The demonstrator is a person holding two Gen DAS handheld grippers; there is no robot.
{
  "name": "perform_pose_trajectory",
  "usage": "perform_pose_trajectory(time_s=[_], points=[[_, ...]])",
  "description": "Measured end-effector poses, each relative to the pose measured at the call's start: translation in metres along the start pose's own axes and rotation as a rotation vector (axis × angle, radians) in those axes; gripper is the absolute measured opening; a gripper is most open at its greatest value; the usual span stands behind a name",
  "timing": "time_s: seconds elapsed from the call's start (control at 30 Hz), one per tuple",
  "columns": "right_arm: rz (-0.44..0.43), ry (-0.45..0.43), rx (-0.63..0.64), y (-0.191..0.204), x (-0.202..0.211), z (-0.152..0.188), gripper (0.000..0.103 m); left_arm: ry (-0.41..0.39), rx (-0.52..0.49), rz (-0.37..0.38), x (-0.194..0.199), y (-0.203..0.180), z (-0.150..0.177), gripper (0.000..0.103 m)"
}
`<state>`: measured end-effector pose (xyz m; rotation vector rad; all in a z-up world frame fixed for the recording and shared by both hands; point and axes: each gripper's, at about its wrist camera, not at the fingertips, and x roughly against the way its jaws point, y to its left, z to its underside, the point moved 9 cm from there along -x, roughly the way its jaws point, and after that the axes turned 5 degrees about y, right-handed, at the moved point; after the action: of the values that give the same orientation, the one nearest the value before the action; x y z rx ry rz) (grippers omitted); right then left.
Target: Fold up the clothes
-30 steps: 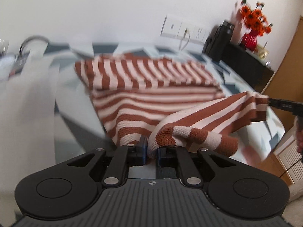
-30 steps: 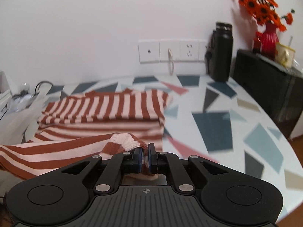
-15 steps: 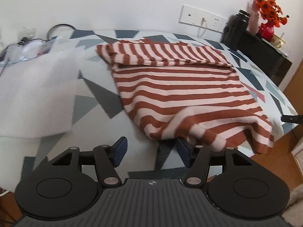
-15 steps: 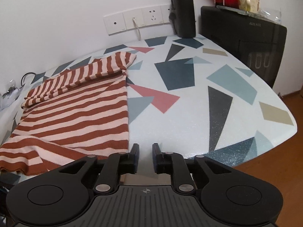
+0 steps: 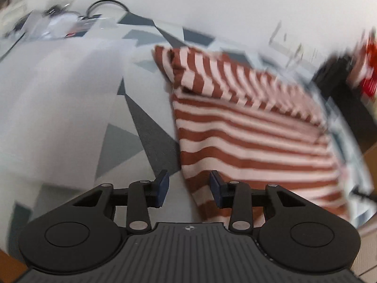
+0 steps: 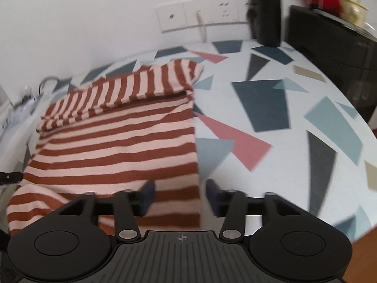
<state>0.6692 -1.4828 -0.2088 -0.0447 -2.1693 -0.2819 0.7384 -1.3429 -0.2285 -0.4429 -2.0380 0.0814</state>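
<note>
The striped sweater (image 6: 122, 141) lay flat on the patterned table (image 6: 271, 122), its far edge doubled over, presumably to square it for another fold. The left gripper (image 5: 189, 188) was closing and the right gripper (image 6: 180, 197) opening; each straddled a near corner, gripping nothing.

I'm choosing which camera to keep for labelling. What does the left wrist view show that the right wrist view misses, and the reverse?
Only the left wrist view: the left claw, closing with nothing pinched, over the garment's left edge.

Only the right wrist view: the right claw, opening over the right edge, and the black bottle.

Both: the striped garment on the patterned table, and a blurred ring-shaped thing by the wall.
</note>
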Motion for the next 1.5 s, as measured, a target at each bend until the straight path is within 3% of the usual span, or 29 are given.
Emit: perform_pose_trajectory(time_s=[0.07,0.2,0.27,0.3,0.33,0.4,0.63,0.97,1.1,1.2,1.27,1.3,1.33,1.5], points=[[0.034,0.032,0.05,0.006,-0.017,-0.005,0.055,-0.001,-0.028,-0.01,-0.007,-0.004,-0.004,0.044],[0.096,0.075,0.068,0.01,-0.05,-0.013,0.056,0.007,-0.06,-0.01,-0.015,-0.012,-0.013,0.048],[0.101,0.063,0.071,0.012,-0.056,-0.02,0.056,0.001,-0.086,-0.01,-0.02,-0.014,-0.018,0.028],[0.103,0.056,0.073,0.013,-0.059,-0.024,0.049,0.002,-0.089,-0.002,-0.022,-0.015,-0.019,0.014],[0.099,0.045,0.075,0.014,-0.062,-0.028,0.031,0.0,-0.082,0.012,-0.023,-0.015,-0.021,0.011],[0.069,0.043,0.058,0.016,-0.067,-0.036,0.009,-0.009,-0.073,0.032,-0.027,-0.015,-0.026,0.01],[0.066,0.034,0.031,0.019,-0.092,-0.071,0.008,-0.024,-0.073,0.051,-0.049,-0.014,-0.061,0.01],[0.13,0.004,0.047,0.014,-0.134,-0.132,0.008,-0.059,-0.082,0.041,-0.092,-0.013,-0.129,0.011],[0.157,-0.002,0.087,0.008,-0.13,-0.127,0.008,-0.034,-0.095,0.062,-0.082,-0.012,-0.113,0.012],[0.175,-0.012,0.104,0.0,-0.117,-0.114,0.009,-0.004,-0.081,0.111,-0.066,-0.007,-0.09,0.021],[0.189,-0.017,0.115,-0.004,-0.107,-0.104,0.014,0.01,-0.053,0.132,-0.05,-0.001,-0.071,0.03],[0.195,-0.02,0.12,-0.007,-0.103,-0.1,0.028,0.012,-0.037,0.138,-0.042,0.003,-0.063,0.034],[0.196,-0.04,0.124,-0.008,-0.094,-0.094,0.035,0.015,-0.013,0.146,-0.034,0.006,-0.052,0.035],[0.122,-0.075,0.018,-0.023,-0.049,-0.064,0.034,0.036,0.101,0.183,-0.005,0.014,-0.01,0.035]])
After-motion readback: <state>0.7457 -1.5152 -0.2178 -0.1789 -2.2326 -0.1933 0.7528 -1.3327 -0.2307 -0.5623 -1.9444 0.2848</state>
